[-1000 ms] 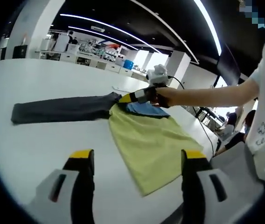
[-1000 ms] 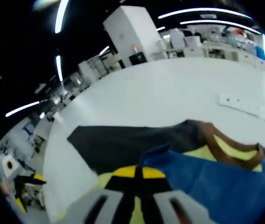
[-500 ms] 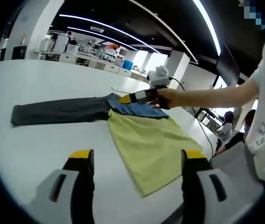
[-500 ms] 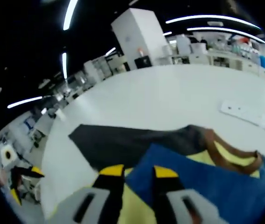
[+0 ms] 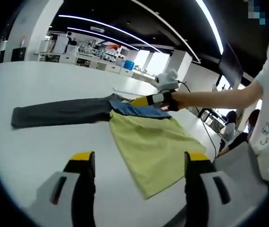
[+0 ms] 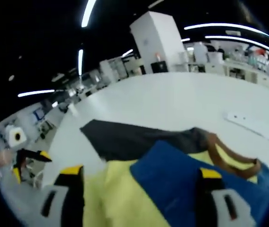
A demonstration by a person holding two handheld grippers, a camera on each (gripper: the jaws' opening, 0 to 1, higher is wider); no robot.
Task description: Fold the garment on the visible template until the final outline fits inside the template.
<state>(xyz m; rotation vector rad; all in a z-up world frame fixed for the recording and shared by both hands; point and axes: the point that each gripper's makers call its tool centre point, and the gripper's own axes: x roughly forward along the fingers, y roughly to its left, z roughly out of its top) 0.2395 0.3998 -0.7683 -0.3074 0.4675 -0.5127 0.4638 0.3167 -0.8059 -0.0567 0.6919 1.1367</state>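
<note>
Where the left gripper [image 5: 137, 163] rises from the bottom of the left gripper view, its two jaws stand spread wide with nothing between them, and their tips are yellow over black and grey bodies. Just beyond them the garment [image 5: 148, 144] lies flat on the white bench [image 5: 40, 137]. Its near part is a pale yellow body of soft cloth, roughly rectangular, and one corner reaches toward the space between the jaws. Farther away a blue sleeve [image 5: 141, 110] is folded over the upper part of the yellow body. A dark grey sleeve [image 5: 58, 112] stretches out long and straight to the left on the bench. The right gripper [image 5: 149, 100] hangs over the blue sleeve, held by a person's hand [image 5: 174, 99] that comes in from the right.

In the right gripper view the right gripper [image 6: 139, 177] also has its jaws spread wide apart, holding nothing. The garment [image 6: 125, 203] lies directly under and between them, yellow cloth on the left and the blue sleeve [image 6: 182, 179] on the right. A brown collar band [image 6: 227, 156] curves beyond the blue part, and the dark grey sleeve [image 6: 125, 137] lies farther off on the smooth bench [image 6: 182, 101]. At the left edge the left gripper [image 6: 30, 158] shows, small and blurred.
</note>
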